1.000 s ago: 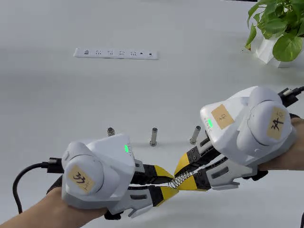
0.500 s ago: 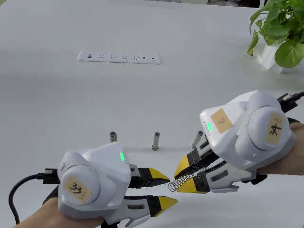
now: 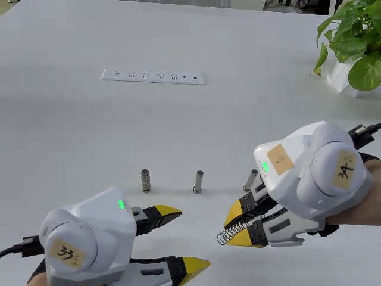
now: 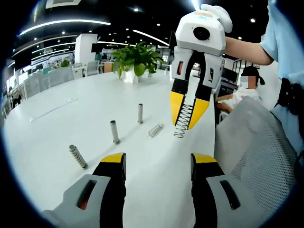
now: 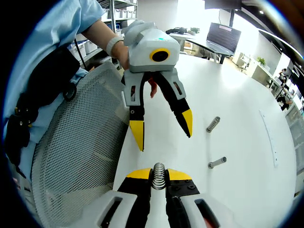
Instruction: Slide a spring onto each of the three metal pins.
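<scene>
On the white workbench in front of you, three short grey metal pins stand upright in a row. The left pin already wears a coiled steel spring. The middle pin is bare, and so is the right pin, which is partly hidden behind your right gripper. That gripper's yellow-tipped fingers are clamped on a thin silver wire spring, which sticks out past the tips and hangs above the table, just in front of the right pin and apart from it. Your left gripper sits low at the near edge with its fingers spread wide, holding nothing and pointing toward the held spring. In the left gripper view, a loose second spring lies flat on the table near the far pin. A white power strip lies well beyond the pins, and a green potted plant stands at the far right corner.
</scene>
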The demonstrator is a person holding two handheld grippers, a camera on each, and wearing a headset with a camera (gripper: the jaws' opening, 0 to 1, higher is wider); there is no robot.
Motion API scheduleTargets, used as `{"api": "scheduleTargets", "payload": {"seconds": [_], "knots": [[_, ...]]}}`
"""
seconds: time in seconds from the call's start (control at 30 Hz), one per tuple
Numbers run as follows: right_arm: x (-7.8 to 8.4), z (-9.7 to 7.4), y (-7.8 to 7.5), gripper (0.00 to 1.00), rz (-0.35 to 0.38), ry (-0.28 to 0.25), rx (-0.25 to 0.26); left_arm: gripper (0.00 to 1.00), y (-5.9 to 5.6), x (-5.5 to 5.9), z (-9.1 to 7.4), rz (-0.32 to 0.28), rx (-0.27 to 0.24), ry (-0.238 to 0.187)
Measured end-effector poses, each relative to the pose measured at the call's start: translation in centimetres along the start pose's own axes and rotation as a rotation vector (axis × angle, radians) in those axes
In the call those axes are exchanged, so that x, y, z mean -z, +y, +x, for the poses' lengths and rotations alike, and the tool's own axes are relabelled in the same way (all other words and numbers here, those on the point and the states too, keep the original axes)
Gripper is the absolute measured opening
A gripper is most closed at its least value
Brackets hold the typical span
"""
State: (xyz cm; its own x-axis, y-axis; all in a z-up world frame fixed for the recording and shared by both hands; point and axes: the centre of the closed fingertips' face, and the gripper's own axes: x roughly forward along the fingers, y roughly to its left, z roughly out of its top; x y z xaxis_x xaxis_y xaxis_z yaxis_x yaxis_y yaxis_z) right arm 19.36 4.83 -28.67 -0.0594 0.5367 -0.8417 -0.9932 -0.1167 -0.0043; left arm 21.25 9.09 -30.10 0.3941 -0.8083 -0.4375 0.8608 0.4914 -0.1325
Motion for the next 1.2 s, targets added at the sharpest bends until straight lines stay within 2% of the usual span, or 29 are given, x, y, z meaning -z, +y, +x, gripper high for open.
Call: {"api": "scheduleTargets", "payload": {"seconds": [0.43,0.6,1.0,1.2], "knots": [[0.8,-0.1,-0.5,0.07,0.010,0.014,0.000,0.81,2.6,0.8,-2.1,-0.056,-0.156,-0.024],[1.2,0.0,-0.8,0.07,0.018,0.027,-0.007,0.99,3.7,1.2,-2.8,-0.054,-0.232,-0.027],[1.0,-0.2,-2.6,0.07,-0.016,0.066,-0.010,0.99,4.7,1.6,-3.9,-0.073,-0.264,-0.028],[0.4,-0.6,-4.6,0.07,-0.058,0.095,-0.001,0.99,5.2,1.9,-4.5,-0.074,-0.270,-0.014]]}}
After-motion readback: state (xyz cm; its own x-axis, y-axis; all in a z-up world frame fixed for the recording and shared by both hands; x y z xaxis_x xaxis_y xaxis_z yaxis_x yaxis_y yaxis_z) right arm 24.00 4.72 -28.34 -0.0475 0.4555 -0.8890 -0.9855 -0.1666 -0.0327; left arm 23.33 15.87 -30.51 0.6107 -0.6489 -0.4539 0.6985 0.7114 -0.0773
